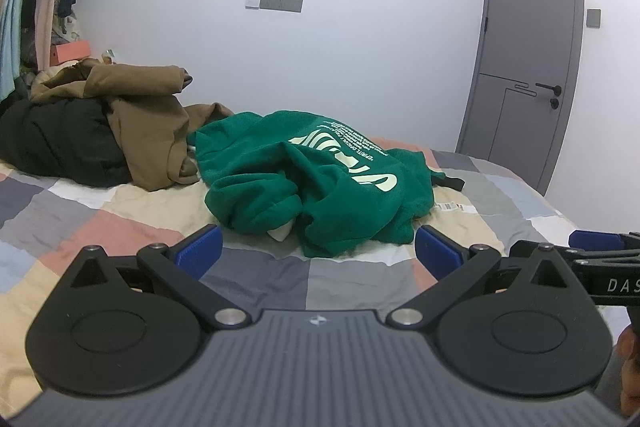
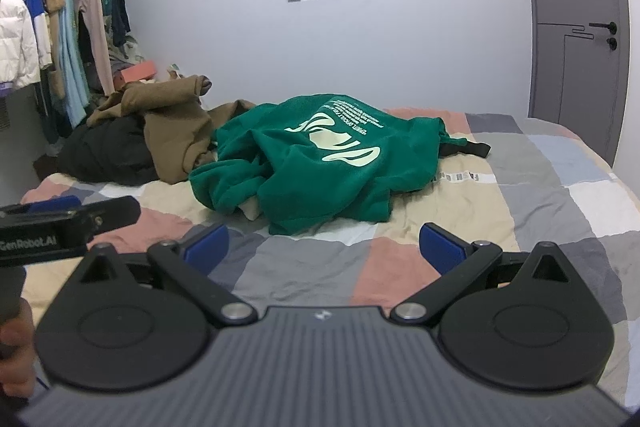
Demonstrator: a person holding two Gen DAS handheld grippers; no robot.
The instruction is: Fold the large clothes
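Left wrist view: crumpled green sweatshirt on the bed, just ahead of the left tool; both tools' jaws apart, empty, right tool similarly near.

A home bedroom: ahead of the jaws lies a bed with a patchwork cover, to the left a rack of hanging clothes, and far right a grey door.
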